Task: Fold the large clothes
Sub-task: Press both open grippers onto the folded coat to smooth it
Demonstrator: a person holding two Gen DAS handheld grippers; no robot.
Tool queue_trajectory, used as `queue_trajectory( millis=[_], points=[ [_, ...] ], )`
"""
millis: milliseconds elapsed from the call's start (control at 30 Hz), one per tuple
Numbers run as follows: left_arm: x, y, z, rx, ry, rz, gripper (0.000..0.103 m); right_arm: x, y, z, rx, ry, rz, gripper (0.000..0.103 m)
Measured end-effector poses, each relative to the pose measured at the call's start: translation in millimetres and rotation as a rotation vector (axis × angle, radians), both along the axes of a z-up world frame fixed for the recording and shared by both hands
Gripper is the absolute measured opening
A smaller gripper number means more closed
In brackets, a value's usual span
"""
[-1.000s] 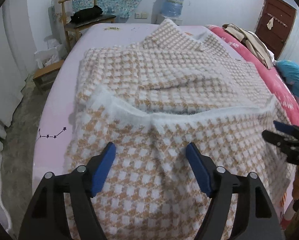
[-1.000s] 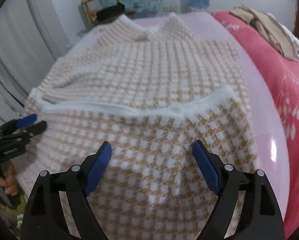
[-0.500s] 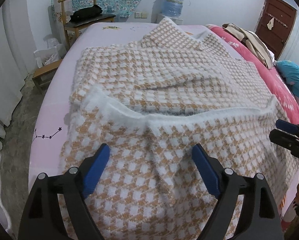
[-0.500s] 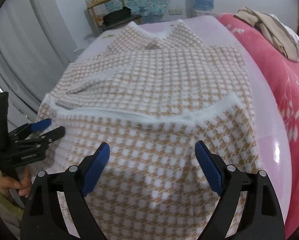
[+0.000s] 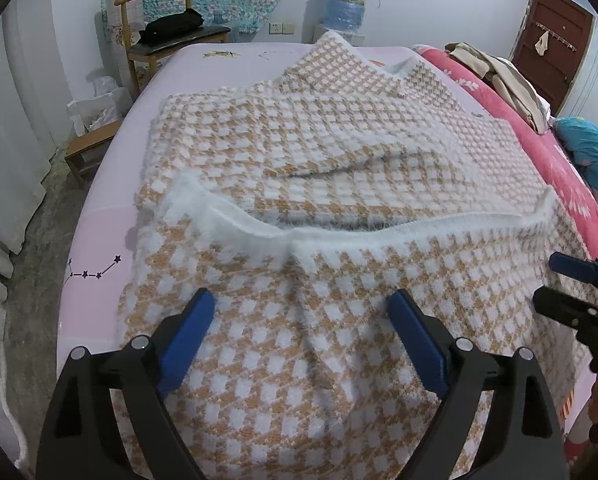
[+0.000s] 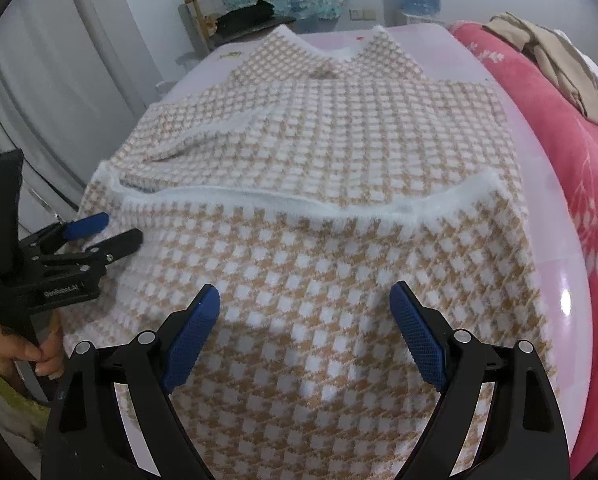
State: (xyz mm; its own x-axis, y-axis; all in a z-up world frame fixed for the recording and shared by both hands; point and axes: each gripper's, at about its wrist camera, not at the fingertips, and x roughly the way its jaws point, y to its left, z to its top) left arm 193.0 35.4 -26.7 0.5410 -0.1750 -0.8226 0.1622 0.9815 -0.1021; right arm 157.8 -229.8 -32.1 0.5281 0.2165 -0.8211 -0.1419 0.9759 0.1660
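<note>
- Looking at this sweater [image 5: 331,168], it's a big fuzzy knit in tan-and-white check, spread over the pale pink bed [image 5: 99,224], neck end pointing away toward the far wall. The bottom part is folded up over the body, so the white ribbed hem [image 5: 379,230] runs straight across the middle.
- Both tongs are empty with their jaws wide apart. The left gripper [image 5: 301,322] hangs over the left half of the folded-up flap, the right gripper [image 6: 305,316] over the right half, neither touching the knit as far as I can tell.
- Handling guess: soft, floppy, thick-ish, not heavy but bulky. It'll sag and drape the second you lift it, and fluffy yarn like this probably grips itself, so layers drag along instead of sliding.
- Not fragile, though pinching loose fuzz alone could snag or pull threads.
- Where I'd grab: the two outer corners of the fold, one per gripper, biting through both layers near the ribbed hem since that band is firmer than the check part.
- A sleeve [image 6: 203,136] seems tucked across the chest, so lift evenly or it'll slip out.
</note>
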Motion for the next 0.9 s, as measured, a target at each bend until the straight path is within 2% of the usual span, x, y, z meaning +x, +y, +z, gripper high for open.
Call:
queue_trajectory(
  millis=[167, 367, 467, 567, 600, 900],
  points=[
    [0.1, -2.8, -1.2, 0.004, 0.003, -0.009, 0.093, 3.4, -0.7, -10.1, 0.009, 0.015, -0.006, 0.088],
    [0.7, -3.6, -1.3, 0.006, 0.004, -0.012, 0.095, -4.3, -1.7, 4.3, 0.043, -0.008, 0.0, 0.088],
    [0.6, -3.7, -1.4, 0.006, 0.004, -0.011, 0.095, -9.5, 0.3, 9.1, 0.029, -0.029, 0.009, 0.088],
    [0.5, -3.4, -1.1, 0.005, 0.003, -0.011, 0.095, -5.5, 2.9, -8.5, -0.014, 0.018, 0.0, 0.088],
    [0.5, -3.6, -1.3, 0.005, 0.003, -0.012, 0.095, -6.0, 1.3, -11.8, 0.002, 0.01, -0.006, 0.089],
    [-1.3, -4.1, 0.7, 0.0, 0.006, -0.011, 0.095, -6.7, 2.8, -8.0, 0.001, 0.018, -0.014, 0.089]
  ],
)
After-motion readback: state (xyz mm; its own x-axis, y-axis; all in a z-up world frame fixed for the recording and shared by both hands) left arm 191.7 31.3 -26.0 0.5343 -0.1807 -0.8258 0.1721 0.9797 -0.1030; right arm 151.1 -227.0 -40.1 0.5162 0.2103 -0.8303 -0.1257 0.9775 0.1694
